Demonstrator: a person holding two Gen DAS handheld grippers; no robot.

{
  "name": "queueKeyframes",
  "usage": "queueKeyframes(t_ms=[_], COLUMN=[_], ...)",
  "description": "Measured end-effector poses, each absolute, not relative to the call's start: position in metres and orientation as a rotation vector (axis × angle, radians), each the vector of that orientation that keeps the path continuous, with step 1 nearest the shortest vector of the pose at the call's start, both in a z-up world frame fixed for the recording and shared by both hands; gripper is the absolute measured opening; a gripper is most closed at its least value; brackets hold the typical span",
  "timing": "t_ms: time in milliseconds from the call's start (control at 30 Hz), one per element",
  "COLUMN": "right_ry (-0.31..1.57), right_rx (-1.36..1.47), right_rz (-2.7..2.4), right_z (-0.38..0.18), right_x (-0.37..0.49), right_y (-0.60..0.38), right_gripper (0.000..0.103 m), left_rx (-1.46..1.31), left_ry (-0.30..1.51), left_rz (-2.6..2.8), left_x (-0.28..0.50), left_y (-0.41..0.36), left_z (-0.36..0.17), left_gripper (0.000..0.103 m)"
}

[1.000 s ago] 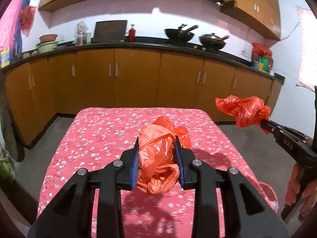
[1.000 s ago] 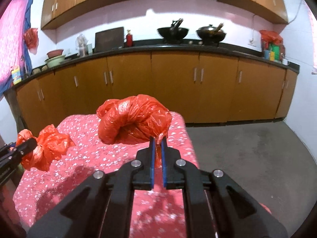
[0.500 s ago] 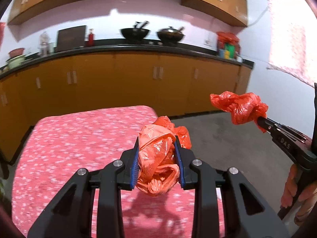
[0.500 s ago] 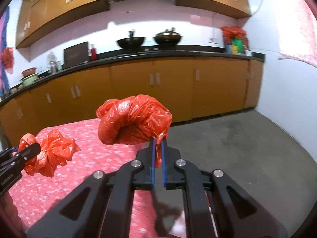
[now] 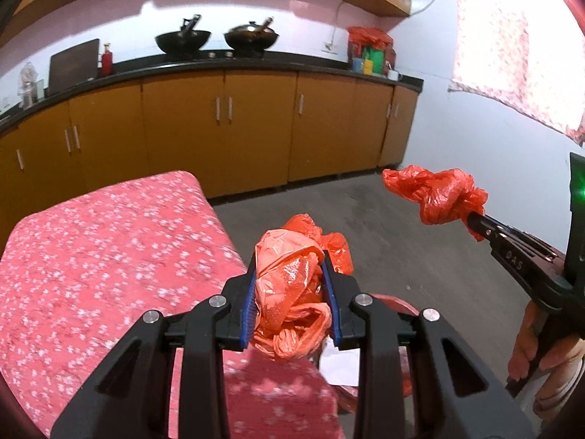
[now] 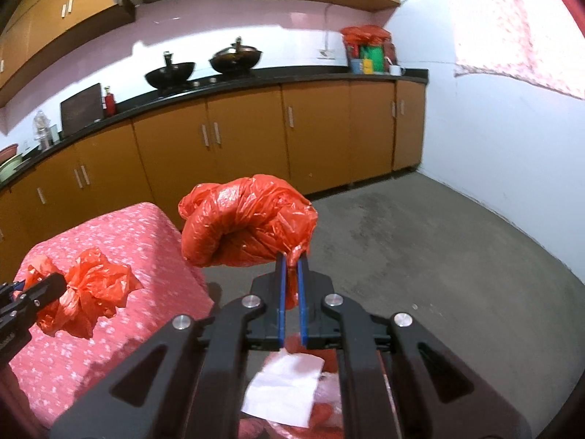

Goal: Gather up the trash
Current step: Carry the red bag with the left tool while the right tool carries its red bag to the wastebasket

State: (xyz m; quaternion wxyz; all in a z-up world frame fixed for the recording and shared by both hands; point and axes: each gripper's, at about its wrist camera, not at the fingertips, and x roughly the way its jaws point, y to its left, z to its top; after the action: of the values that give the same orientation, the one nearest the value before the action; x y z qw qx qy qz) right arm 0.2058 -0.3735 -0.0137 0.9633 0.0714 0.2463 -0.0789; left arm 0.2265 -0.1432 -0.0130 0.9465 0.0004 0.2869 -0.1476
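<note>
My left gripper is shut on a crumpled orange plastic bag, held in the air past the right edge of the table. The right gripper is shut on a twisted end of a rolled red plastic bag. In the left wrist view that red bag and the right gripper show at the right, with a hand on the handle. The right wrist view shows the orange bag and the left gripper at the left. Below my fingers lies a red bin holding white paper.
The table wears a pink flowered cloth. Brown cabinets with a black counter run along the far wall, with two woks on it. Grey concrete floor spreads to the right, bounded by a white wall.
Both grippers have swung to the right with their bags, off the table and out over the floor. The bin with white paper has come into view beneath them. Both grips are unchanged.
</note>
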Motion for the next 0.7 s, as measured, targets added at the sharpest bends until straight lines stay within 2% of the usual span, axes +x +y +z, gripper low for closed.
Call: queueKeyframes(t_ms=[700], right_ry=[0.663], right_rx=[0.203], right_rz=[-0.329], right_z=[-0.130], right_x=[0.177], right_y=[-0.450], right_gripper=[0.007], left_rx=[0.107], left_ry=[0.728], left_rz=[-0.463], left_x=[0.221], left_y=[-0.258], left_z=[-0.087], left_gripper=[0.031])
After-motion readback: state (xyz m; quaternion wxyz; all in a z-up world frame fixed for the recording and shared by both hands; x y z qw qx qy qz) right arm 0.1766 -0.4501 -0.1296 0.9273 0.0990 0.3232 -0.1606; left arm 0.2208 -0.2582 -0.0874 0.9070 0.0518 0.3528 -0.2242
